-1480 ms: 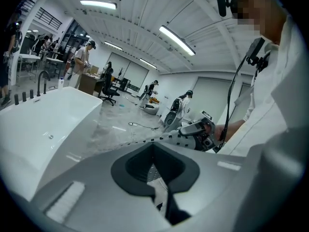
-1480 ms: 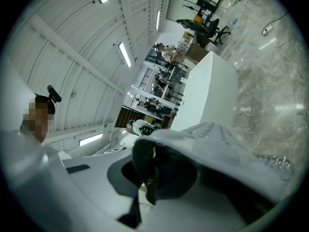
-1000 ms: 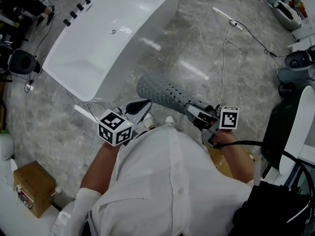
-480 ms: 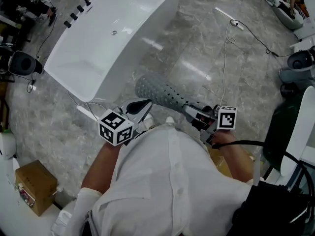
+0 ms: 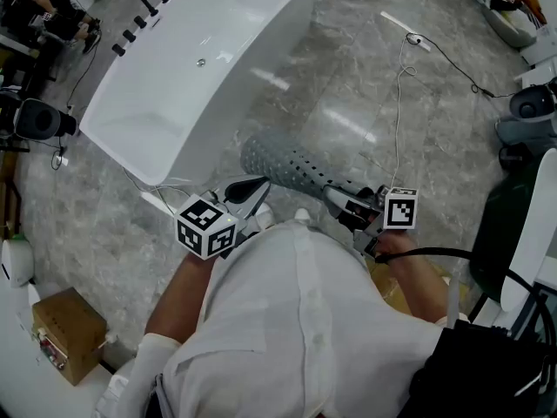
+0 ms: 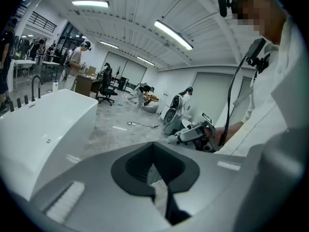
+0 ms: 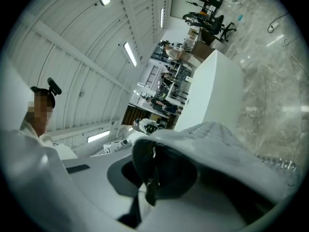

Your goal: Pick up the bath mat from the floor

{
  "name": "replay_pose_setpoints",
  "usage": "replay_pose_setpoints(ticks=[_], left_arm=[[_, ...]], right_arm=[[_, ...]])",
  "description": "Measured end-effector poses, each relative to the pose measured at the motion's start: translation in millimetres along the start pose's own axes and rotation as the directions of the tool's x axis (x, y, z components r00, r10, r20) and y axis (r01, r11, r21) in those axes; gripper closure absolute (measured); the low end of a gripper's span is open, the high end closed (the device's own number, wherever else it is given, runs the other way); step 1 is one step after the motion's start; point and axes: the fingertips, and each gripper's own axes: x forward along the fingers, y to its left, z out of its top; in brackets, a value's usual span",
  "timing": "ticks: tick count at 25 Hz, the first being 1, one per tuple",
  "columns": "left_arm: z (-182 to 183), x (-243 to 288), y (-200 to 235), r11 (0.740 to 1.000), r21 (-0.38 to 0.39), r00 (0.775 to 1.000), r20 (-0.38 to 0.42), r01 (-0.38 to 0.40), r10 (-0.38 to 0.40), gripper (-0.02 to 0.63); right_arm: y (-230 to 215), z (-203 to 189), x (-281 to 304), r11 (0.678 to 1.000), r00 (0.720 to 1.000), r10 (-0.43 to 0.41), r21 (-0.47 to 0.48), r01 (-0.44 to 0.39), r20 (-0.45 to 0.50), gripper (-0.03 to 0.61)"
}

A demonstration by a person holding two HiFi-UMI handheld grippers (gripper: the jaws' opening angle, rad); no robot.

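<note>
Open lab hall: freestanding bathtub [image 5: 200,68], office chairs [image 6: 107,87], floor cables [image 5: 396,120].

grey holed mat [image 5: 291,169] above marble floor [image 5: 348,85], end clamped in right hand-held gripper [image 5: 338,201]; left hand-held gripper [image 5: 252,187] just beside; white tub [image 5: 187,77] behind.

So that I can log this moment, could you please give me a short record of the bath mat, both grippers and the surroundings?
bath mat: grey, perforated, curled lengthwise, appears clear of the floor
right gripper: jaws shut on one end of the bath mat
left gripper: jaws together, no grip on the mat visible
bathtub: white, ahead-left of the person
floor: grey stone-look, with a white cable lying on it
task state: mat up, carried by the right gripper as far as seen
</note>
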Motion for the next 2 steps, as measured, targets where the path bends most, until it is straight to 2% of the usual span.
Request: replay_pose_setpoints(ticks=[2], left_arm=[[2.1,3.8,-2.4,1.0,0.001,1.0,-0.001,-0.003,0.003,0.607]], right_arm=[[-0.7,2.1,-3.9,1.0,1.0,0.005,0.004,-0.005,0.0,0.566]])
